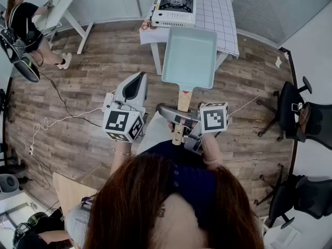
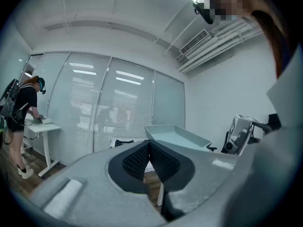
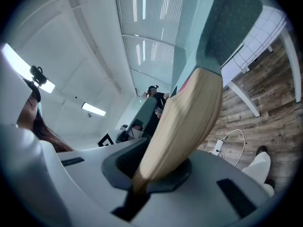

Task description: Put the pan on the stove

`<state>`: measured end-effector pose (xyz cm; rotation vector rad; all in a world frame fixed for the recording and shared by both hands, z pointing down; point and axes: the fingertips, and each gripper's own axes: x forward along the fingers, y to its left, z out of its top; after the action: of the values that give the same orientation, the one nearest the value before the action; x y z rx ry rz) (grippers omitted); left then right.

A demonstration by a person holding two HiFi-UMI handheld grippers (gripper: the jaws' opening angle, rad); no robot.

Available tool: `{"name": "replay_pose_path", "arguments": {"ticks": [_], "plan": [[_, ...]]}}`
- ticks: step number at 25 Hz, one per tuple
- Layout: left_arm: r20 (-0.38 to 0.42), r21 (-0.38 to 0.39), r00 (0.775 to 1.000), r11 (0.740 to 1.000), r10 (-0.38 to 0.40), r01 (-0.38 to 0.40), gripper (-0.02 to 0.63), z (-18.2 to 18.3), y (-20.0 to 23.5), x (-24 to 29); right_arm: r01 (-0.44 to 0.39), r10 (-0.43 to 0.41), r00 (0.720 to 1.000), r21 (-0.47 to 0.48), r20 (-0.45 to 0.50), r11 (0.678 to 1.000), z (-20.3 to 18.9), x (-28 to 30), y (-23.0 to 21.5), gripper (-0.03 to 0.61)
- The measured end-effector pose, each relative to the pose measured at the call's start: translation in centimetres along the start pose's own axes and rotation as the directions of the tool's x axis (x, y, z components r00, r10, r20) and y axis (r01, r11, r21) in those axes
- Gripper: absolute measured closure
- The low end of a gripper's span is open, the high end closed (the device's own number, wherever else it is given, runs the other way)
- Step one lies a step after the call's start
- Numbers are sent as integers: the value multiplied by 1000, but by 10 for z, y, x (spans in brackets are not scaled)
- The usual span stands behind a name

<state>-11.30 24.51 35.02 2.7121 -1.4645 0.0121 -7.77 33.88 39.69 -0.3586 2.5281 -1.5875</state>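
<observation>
A pale teal rectangular pan (image 1: 190,56) with a wooden handle (image 1: 183,99) hangs level in the air in front of me. My right gripper (image 1: 179,120) is shut on that handle, which fills the right gripper view (image 3: 184,122), with the pan's body (image 3: 222,27) above it. Beyond the pan a black-topped portable stove (image 1: 175,7) sits on a white gridded table (image 1: 220,19). My left gripper (image 1: 136,85) is held to the left of the pan, shut with nothing between its pads (image 2: 149,157). The pan (image 2: 177,135) shows to its right.
A person stands at a white desk (image 1: 65,4) at the far left. Black office chairs (image 1: 295,113) stand along the right wall. A white cable (image 1: 62,119) trails over the wooden floor at the left. A boxed item (image 1: 146,27) lies at the table's near left corner.
</observation>
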Motion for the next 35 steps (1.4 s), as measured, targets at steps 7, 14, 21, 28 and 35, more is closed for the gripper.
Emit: {"name": "replay_pose_path", "arguments": {"ticks": [7,14,21,28,35], "plan": [[-2,0,1000,1000,-2,2,604,-1,0,6,19,-19,1000,-7,-3,1000,4,-1,-6,555],[-6,-1,1000,1000,-1,1,604,-1,10,14,24,-24,1000,3,3,1000,15,6,-12,552],[-17,-7,1000,1000,-1,0,604,-1,29,33,28,-28,1000,8,-4,1000,37,18,-24,552],[-32,-12,999,1000,-4,4,604,-3,53,62,37,-37,999,2,-13,999,66,33,-39,554],[-41,-16,999,1000,-12,12,604,-4,75,94,44,-44,999,-6,-17,999,98,48,-56,554]]}}
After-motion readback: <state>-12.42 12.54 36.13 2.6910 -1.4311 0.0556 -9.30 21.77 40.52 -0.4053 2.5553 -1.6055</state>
